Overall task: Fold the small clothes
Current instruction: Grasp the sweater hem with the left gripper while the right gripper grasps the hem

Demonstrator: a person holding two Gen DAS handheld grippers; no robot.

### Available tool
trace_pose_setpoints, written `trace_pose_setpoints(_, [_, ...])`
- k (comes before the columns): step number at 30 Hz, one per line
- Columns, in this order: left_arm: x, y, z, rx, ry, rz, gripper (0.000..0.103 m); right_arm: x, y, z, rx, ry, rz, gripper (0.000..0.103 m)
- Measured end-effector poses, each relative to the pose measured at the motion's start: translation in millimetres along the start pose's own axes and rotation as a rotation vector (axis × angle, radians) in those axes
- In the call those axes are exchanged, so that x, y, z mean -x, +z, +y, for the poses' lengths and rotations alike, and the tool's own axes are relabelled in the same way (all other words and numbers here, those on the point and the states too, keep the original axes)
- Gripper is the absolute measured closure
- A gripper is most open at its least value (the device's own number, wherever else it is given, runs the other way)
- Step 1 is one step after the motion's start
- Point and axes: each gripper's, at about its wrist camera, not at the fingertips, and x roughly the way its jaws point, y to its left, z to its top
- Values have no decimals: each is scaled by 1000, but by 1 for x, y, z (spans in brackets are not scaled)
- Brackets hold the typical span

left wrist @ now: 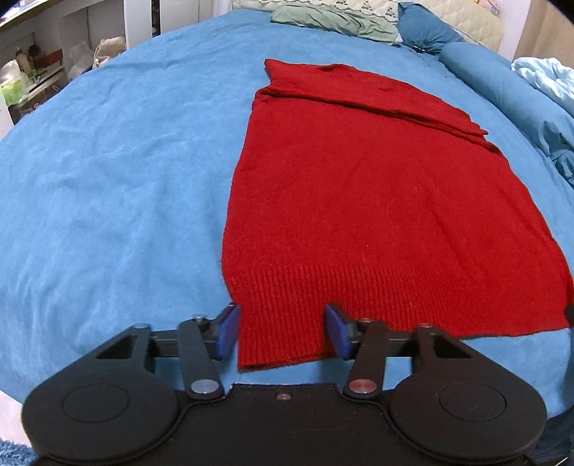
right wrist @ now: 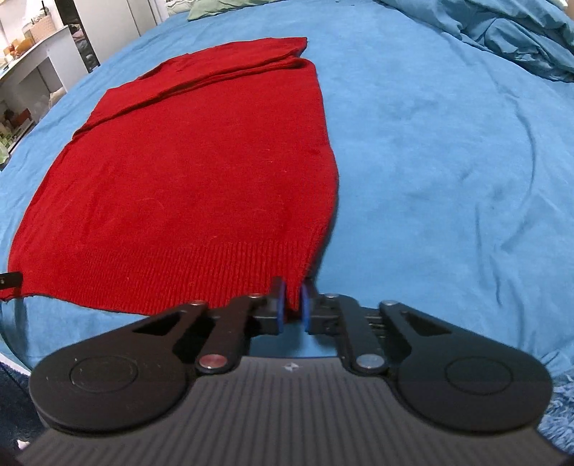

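A red knit sweater lies flat on a blue bedsheet, its sleeves folded across the far end and its ribbed hem nearest me. My left gripper is open, its blue pads on either side of the hem's near left corner. The sweater also shows in the right wrist view. My right gripper is shut on the hem's near right corner, which is pinched between its blue pads.
Green and blue pillows lie at the bed's far end. A crumpled blue duvet sits at the far right. White shelves with clutter stand off the left side. The sheet spreads wide on both sides.
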Motion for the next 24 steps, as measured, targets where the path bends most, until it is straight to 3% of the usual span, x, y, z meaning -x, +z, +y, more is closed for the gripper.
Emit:
trace_pose_setpoints(4, [6, 2, 1, -4, -8, -3, 92, 2, 1, -3, -13, 12, 3, 82])
trace_pose_setpoints(7, [17, 6, 1, 2, -25, -15, 98, 6, 2, -7, -33, 33, -5, 83])
trace_pose_setpoints(12, [49, 32, -1, 53, -106, -100, 99, 34, 22, -19, -106, 141, -72, 83])
trace_pose_setpoints(18, [68, 125, -6, 139, -196, -259, 99, 69, 98, -36, -218, 295, -237, 83])
trace_pose_setpoints(24, [25, 257, -17, 197, -173, -380, 100, 43, 233, -31, -270, 368, -358, 83])
